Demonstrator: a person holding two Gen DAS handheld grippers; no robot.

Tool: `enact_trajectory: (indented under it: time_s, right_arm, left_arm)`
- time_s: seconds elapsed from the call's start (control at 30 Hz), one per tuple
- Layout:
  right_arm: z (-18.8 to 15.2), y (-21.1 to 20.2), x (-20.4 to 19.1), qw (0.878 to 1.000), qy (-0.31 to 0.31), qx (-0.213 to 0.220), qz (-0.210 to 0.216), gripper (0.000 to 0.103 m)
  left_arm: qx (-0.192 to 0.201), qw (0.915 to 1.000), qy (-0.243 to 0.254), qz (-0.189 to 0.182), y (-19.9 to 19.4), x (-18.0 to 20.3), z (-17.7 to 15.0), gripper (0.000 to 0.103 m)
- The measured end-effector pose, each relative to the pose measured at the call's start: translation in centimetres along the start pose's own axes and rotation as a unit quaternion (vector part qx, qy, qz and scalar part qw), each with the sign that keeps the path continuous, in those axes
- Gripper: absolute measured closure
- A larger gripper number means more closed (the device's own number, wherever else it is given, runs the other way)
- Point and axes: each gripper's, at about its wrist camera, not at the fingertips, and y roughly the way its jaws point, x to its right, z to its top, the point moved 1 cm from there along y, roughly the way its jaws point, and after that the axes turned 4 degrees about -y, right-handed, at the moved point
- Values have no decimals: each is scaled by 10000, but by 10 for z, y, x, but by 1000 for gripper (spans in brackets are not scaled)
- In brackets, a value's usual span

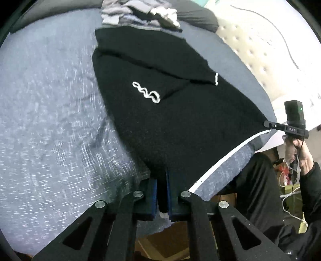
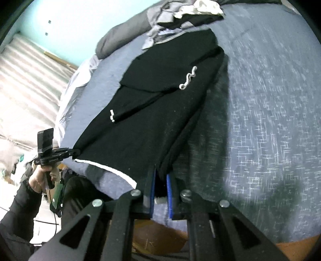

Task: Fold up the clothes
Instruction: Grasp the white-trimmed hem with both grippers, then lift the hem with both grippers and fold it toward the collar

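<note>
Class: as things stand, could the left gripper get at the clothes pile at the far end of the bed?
Probably not yet: the left gripper is shut on the black top's hem, and the pile lies beyond the whole garment.

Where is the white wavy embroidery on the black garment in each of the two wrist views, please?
Left wrist: the white wavy embroidery lies left of centre, upper half.
Right wrist: the embroidery lies right of centre, upper third.
Shared landmark: the clothes pile at the bed's far end.

— What did we see around us?
— A bed under a blue-grey mottled cover (image 1: pixel 50 120), a cream tufted headboard (image 1: pixel 250 52) beside it.
— And beyond?
— We saw a pale turquoise wall (image 2: pixel 66 22) and brown wooden floor (image 2: pixel 160 241).
</note>
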Motion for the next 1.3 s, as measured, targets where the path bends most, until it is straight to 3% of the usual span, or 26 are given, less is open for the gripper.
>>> enact_trajectory:
  time_s: [0.4,0.57,0.9,1.1,1.3]
  right_arm:
    - [-30,-24,-27,9972,-561,14,501,94]
    - [-39,-30,-32,9967,-621,-19,523,94]
    - [4,-14,-30,9972,-611,151,394,94]
    - [66,-14,-18,9972,-403,498,396,94]
    - [149,-5,9,9970,-192,702,275,94]
  left_arm:
    - [49,9993,290,-221,-44,22,-37,96]
    - [54,9988,373,-313,-53,30,-48,96]
    - [323,9989,206,-286,-44,18,7,96]
    - [631,9974,73,-349,-39,3,83,96]
    - [775,9965,-158,-259,-22,-23,176,96]
